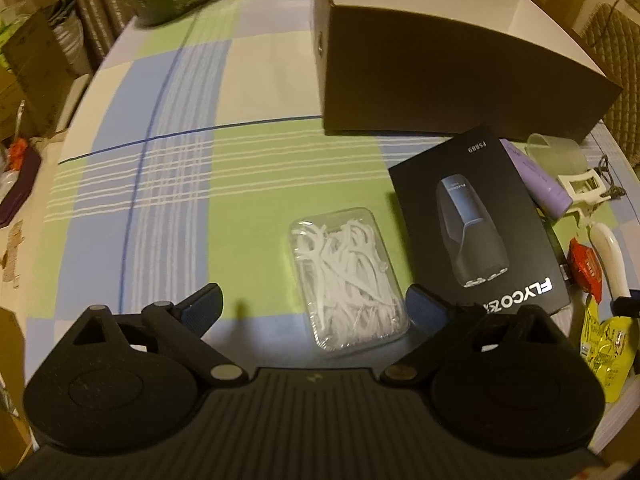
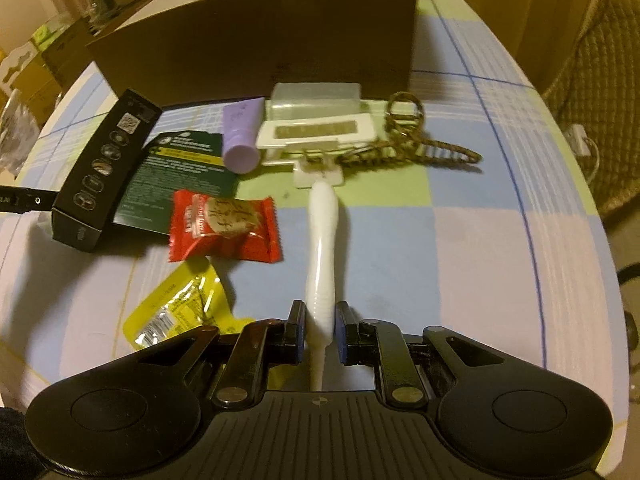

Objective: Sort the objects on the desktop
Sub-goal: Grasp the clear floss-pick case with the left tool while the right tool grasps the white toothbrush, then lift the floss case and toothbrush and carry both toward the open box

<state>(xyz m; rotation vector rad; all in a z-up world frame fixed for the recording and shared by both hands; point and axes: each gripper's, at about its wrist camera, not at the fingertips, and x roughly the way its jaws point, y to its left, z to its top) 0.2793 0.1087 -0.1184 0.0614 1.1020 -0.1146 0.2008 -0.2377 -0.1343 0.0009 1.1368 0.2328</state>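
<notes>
Through my left wrist camera, my left gripper (image 1: 314,304) is hovering with its jaws spread wide above the clear box of floss picks (image 1: 347,278), which is lying on the checked bench (image 1: 248,168) between the fingers, untouched. The black shaver box (image 1: 476,224) is lying just right of the floss picks, and the big brown carton (image 1: 452,76) is standing beyond it.

Through my right wrist camera, my right gripper (image 2: 320,330) is pinching the white razor (image 2: 322,256) by its handle. Left of the razor are lying a red snack packet (image 2: 224,230) and a yellow sachet (image 2: 176,308); a braided cord (image 2: 412,144) is lying by its head.
</notes>
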